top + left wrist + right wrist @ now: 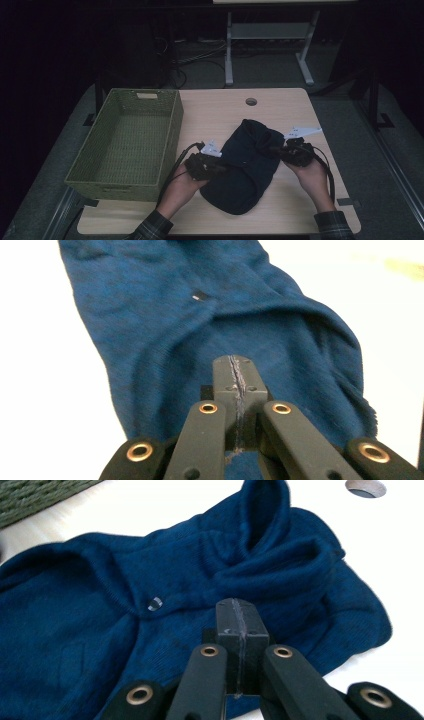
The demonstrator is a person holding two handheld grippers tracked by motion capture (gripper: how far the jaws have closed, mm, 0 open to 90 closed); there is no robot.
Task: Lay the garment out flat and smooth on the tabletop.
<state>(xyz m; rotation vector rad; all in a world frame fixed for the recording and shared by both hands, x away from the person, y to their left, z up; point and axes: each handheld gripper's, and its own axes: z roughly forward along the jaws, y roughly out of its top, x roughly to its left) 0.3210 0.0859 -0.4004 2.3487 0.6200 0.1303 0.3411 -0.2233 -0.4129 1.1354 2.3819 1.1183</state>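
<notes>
While the dark blue garment (247,165) lies bunched in the middle of the table (215,112), the person's two grippers sit at its opposite edges, left gripper (220,167) on its left side and right gripper (280,150) on its right. Its long axis runs from the near edge of the table up and slightly rightward toward the far side, so the tools face each other across its short width. The woven basket (125,145) stands just left of the garment, nearer the left hand (182,187), and that is probably where the cloth is bound; any lift would then have to travel leftward.

In the left gripper view the jaws are closed together over the cloth (200,330), with a thin line of blue fibre in the seam between the pads; whether they pinch a real fold I cannot tell. In the right gripper view the jaws are likewise closed, tips above a raised fold (270,555), with no cloth clearly caught between them.
</notes>
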